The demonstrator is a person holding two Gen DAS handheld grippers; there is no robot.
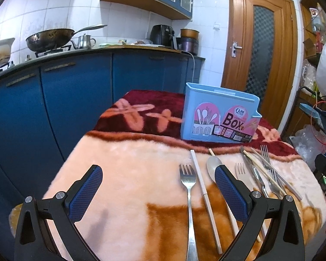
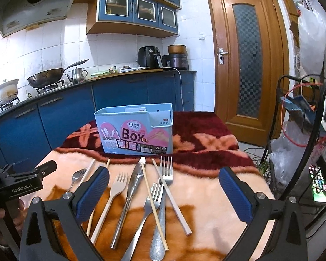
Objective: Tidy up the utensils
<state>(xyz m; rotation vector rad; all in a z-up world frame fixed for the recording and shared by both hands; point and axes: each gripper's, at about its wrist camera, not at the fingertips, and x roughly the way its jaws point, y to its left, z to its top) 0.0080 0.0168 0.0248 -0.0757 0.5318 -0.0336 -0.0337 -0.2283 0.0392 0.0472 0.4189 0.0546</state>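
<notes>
A kitchen with blue cabinets and white tile surrounds a table draped in a plush blanket [image 2: 206, 195], peach and rust near the cameras, dark red farther back.

Nearest, at the bottom of the left wrist view, the left gripper [image 1: 158, 191] hangs over the blanket with its blue-padded fingers spread wide and nothing between them. Within that gap, toward the right, lie a fork [image 1: 189, 195] and a pale chopstick [image 1: 203, 187]; a spoon [image 1: 214, 165] peeks out just behind the right finger.

In the right wrist view the right gripper [image 2: 164, 192] is equally wide apart and empty, above the main scatter of utensils at lower centre: a cream-handled fork [image 2: 115, 193], a steel knife [image 2: 130, 191], a bamboo chopstick [image 2: 153, 204] crossing a smaller fork [image 2: 151, 200], a larger fork [image 2: 166, 174] and a white chopstick [image 2: 173, 200] running off to the lower right. The pieces overlap loosely — none is lifted. At the left edge of this view the other handheld unit shows in a hand [image 2: 2, 219].

Beyond the cutlery, just over the dark red band, a light blue utensil box [image 2: 137, 128] stands upright at centre; nothing can be seen standing up out of it.

Farther back, upper left of the frame, a wok [image 2: 46, 77] and a metal kettle [image 2: 78, 74] sit on the counter, and a wooden door [image 2: 247, 61] stands at upper right.
</notes>
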